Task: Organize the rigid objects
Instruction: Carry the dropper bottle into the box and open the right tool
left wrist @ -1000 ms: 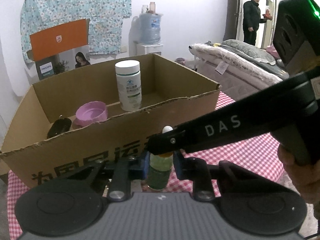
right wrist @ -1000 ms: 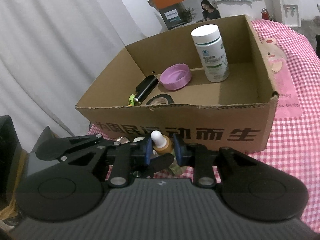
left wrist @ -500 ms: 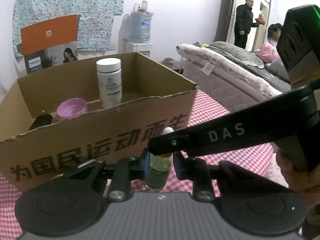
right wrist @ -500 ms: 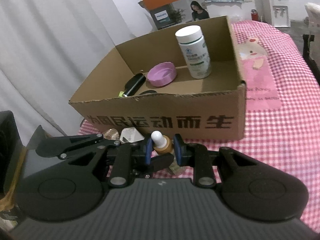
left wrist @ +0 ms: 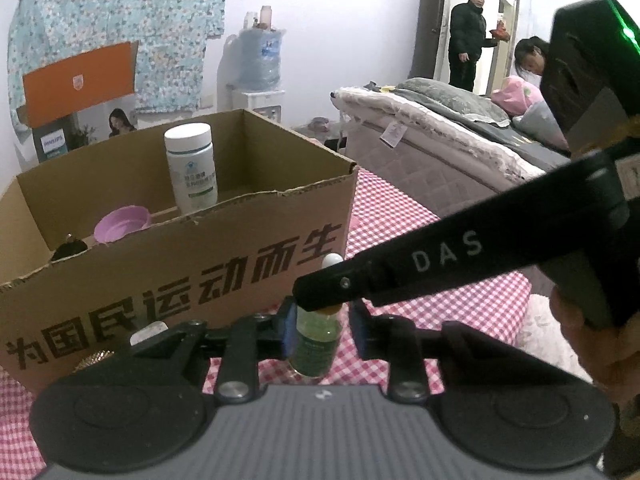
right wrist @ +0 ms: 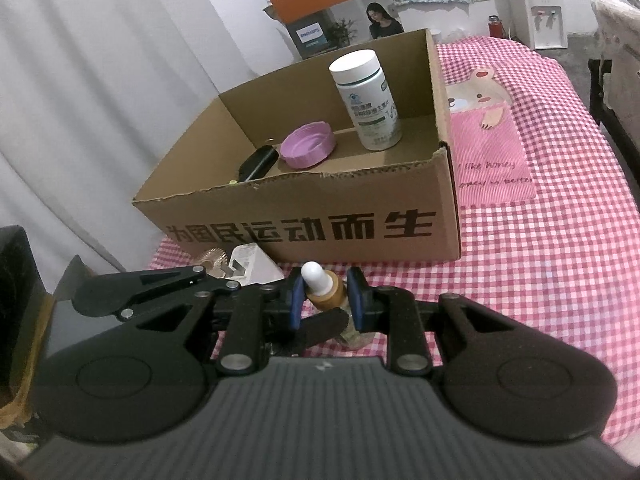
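1. The right tongs have blue-padded tips clamped on the tan collar of a small dropper bottle, whose white rubber bulb points up between them.
2. The left tongs bracket the same bottle's clear glass body, filled with greenish liquid. Their jaws have just been opening: the left pad is at the glass, the right pad stands off with a visible gap.
3. In the left wrist view, the right tool's matte black finger, lettered "DAS", crosses from 3 o'clock and covers the bottle's neck.
4. The bottle stands upright on the surface, covered with a pink-and-white checked cloth, just in front of the box.
5. At 12 o'clock from the tongs sits an open corrugated cardboard box with rough torn edges and bold dark characters printed on its front wall.
6. Inside it stand a tall white cylindrical plastic bottle, a round lilac ribbed lid and a glossy black oblong object.
7. At 10 o'clock, left of the box front, lie a ridged gold piece and a white angular item.
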Available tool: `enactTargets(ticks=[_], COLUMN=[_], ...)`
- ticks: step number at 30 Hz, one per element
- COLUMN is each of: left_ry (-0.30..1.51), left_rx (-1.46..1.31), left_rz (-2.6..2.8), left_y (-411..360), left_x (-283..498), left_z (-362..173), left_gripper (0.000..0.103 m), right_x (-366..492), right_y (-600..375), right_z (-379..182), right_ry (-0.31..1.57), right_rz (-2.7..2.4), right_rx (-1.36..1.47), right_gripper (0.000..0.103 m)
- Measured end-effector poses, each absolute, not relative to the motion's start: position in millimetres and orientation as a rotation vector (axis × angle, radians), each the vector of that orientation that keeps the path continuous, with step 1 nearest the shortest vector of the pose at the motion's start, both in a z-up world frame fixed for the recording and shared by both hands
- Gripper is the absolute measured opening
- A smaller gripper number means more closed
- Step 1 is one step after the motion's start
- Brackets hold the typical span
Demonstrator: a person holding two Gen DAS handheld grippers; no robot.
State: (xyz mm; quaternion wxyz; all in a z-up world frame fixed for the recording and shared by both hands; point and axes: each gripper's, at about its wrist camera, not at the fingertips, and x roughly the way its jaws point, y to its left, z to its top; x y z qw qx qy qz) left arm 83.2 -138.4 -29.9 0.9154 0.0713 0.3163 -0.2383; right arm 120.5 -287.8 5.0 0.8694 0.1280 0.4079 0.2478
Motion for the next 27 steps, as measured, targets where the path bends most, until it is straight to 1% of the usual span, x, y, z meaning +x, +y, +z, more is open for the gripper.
enactTargets(ticks=[2,3,13,24,27], left_ry=[0.633,0.621,0.600,0.591,0.599], left_rx=[0.162,0.172,0.243,0.288,0.282], left_rz=[-0.488,-0.487,-0.469,-0.432,-0.430], left_y=[-139.4,-140.0,-144.8,-148.6,-148.7], left_x=[79.9,77.7,72.3,70.4,73.0], left_z=[-29.9,-30.0,-39.6,-54.5,-59.3], left_gripper=[0.045,0.046,0.047,0.047,0.047], right_x=[121.7,121.7,119.7,116.1,116.3], right_y=[-286.9,-287.1,-285.9,-285.1,-283.6], right_z=[5.0,4.8,5.3,9.8,11.3], right_ry=[0.854,0.855,0.858,0.852,0.849], right_rz=[0.519,0.521,0.525,0.540,0.544], right_rx=[0.271,0.273,0.261,0.229,0.214], right_gripper=[0.023,0.023,0.024,0.031,0.035])
